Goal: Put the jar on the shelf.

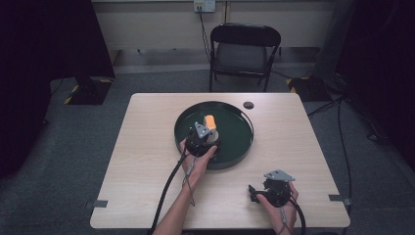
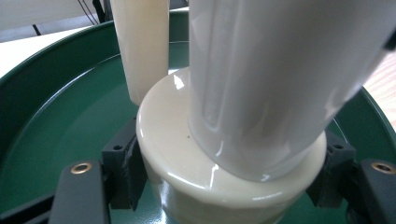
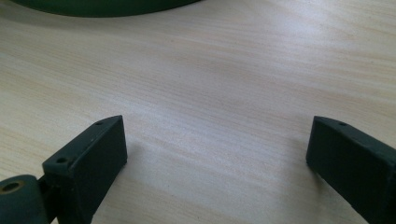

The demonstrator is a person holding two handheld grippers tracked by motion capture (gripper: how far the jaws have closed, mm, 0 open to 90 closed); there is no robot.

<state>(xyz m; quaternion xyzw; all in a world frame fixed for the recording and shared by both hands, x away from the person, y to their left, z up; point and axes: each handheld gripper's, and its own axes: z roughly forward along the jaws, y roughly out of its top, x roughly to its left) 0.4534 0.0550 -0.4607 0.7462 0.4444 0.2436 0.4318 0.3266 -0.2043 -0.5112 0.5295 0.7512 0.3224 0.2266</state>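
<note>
The left gripper's (image 2: 224,175) fingers (image 2: 122,168) are clamped on the round cream base (image 2: 187,154) of a white juicer-like appliance, one pad pressing each side. Rising straight up from between them is its white upright body (image 2: 271,79), with a cream post (image 2: 142,46) just behind to one side and an orange piece (image 1: 210,120) on top. Under and all around the fingers lies the dark green round tray (image 2: 60,112). The right gripper (image 3: 217,154) rests well apart on the bare desk (image 3: 224,74), its fingers (image 3: 95,154) spread wide, nothing between them, the tray's edge far ahead.
</note>
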